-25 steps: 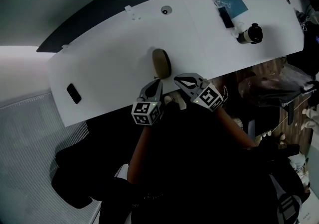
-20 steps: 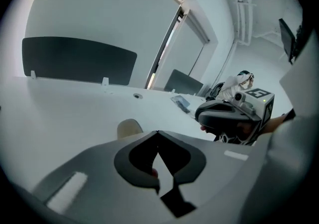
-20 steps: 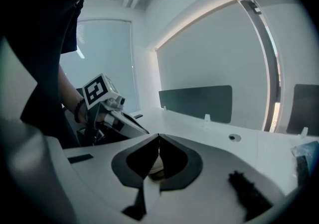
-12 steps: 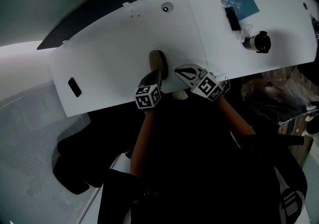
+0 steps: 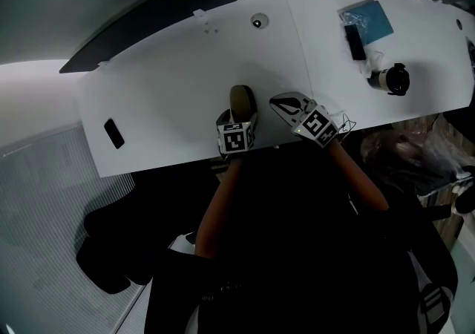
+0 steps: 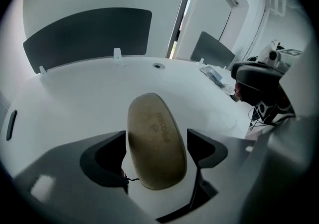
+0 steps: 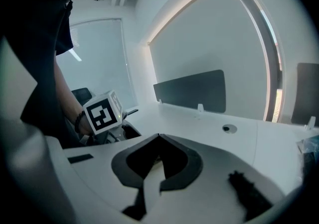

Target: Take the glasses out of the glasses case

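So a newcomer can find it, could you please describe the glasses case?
Start at the long white desk and go to the middle of its near edge. There lies the glasses case, a closed oval pod. It is the only tan thing there; the blue packet and dark cylinder sit at the right end.

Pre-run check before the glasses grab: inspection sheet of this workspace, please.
Surface: white desk, mostly bare.
Job's things: tan glasses case, closed, lying near the front edge; glasses not visible.
Clutter: blue packet and black bar at far right; dark cylinder near them; small black object at left.
Grippers: left hand-held gripper jaws have just been opening, one either side of the case, pads not pressing; right hand-held gripper shut, empty, right of the case.
Cables: thin wire by the right hand-held gripper.
Surroundings: dark divider panels behind the desk; dark chair at lower left.
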A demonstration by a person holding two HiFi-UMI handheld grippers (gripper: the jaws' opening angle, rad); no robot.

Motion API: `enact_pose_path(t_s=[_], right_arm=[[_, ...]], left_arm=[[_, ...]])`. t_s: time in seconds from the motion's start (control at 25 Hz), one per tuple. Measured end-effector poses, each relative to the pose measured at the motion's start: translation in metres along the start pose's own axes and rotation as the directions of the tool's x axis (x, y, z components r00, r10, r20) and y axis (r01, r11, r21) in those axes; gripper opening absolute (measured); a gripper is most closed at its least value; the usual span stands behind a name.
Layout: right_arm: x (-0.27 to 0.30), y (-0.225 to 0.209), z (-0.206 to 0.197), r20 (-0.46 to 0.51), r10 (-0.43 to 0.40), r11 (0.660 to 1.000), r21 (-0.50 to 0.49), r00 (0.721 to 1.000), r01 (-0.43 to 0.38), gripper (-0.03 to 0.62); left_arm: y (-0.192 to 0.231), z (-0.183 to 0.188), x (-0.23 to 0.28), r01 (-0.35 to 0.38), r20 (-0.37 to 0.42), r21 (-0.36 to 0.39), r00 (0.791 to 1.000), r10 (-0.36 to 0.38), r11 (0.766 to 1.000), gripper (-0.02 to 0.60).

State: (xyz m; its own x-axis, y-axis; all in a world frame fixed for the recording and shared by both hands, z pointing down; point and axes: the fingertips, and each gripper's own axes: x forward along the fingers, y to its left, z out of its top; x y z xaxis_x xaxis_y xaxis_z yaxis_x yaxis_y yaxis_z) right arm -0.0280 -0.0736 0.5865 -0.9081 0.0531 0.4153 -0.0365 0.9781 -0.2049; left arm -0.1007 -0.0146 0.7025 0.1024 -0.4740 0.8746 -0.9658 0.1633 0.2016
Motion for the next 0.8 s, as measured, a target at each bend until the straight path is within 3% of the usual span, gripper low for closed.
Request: enact_pose_path(t_s=[0.24,0.6,0.8], right_arm=[[0.034,0.002,-0.019,-0.089,0.078,0.997,-0.006,0.993,-0.079,0.008],[0.095,0.013,-0.072,-0.271,0.191,0.982,0.052,0.944,-0.184,0.009],[0.110,0.017,-0.084,-0.308,0.198,0.980,0.081,0.930,-0.182,0.008]], left_arm=[[0.001,-0.003,0.012,0.005,-0.049,0.059,0.999,-0.002,0.998,0.396],[0.001,-0.001,0.013,0.065,-0.033,-0.003,0.997,-0.065,0.998,0.387],[0.001,-0.001,0.005,0.113,-0.032,-0.053,0.993,-0.115,0.992,0.382]])
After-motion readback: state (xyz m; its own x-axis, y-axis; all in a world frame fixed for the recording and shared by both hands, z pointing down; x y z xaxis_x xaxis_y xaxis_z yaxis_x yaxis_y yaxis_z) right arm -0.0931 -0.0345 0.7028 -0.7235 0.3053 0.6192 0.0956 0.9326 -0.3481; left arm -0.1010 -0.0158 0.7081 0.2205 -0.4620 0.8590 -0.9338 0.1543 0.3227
